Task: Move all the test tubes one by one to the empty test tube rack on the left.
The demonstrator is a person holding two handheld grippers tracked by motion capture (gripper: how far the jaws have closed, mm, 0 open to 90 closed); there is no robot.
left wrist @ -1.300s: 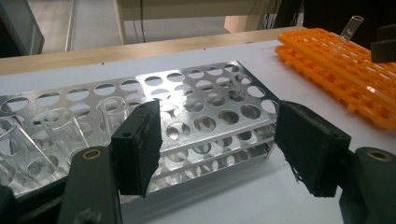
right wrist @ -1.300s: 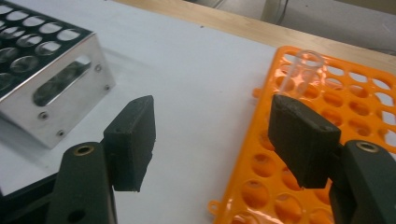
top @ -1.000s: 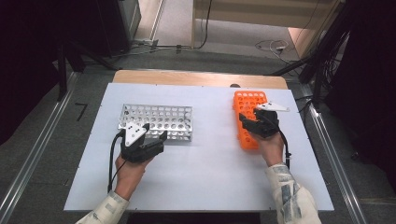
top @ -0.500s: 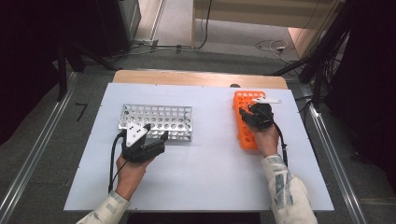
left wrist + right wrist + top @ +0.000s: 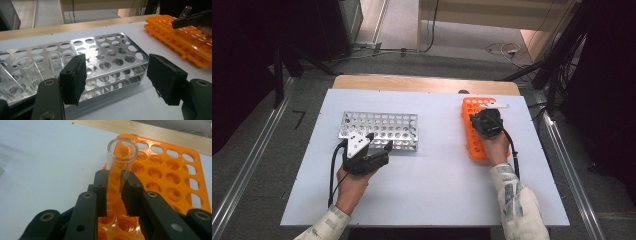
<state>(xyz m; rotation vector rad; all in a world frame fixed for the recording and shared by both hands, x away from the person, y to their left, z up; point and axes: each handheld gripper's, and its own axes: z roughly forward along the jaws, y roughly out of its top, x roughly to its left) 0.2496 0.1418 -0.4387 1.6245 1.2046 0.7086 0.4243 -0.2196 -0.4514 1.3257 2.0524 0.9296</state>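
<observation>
My right gripper (image 5: 116, 192) has just been closing and is now shut on a clear glass test tube (image 5: 121, 162). The tube stands tilted, open end up, over the orange rack (image 5: 172, 170). In the high view that gripper (image 5: 486, 120) hovers over the far half of the orange rack (image 5: 472, 142). My left gripper (image 5: 115, 77) is open with nothing between its pads, just in front of the metal rack (image 5: 107, 50). From above, it (image 5: 379, 141) sits at the metal rack's (image 5: 382, 125) near edge. Some glass tubes (image 5: 53, 62) stand in that rack's left part.
Both racks rest on a white tabletop (image 5: 432, 185) with a wooden strip (image 5: 422, 82) along its far edge. Floor rails (image 5: 247, 165) run along both sides. Cables (image 5: 499, 49) lie on the floor beyond the table.
The right gripper has shifted slightly farther along the orange rack and its jaws have closed onto the glass tube. The left gripper has not moved.
</observation>
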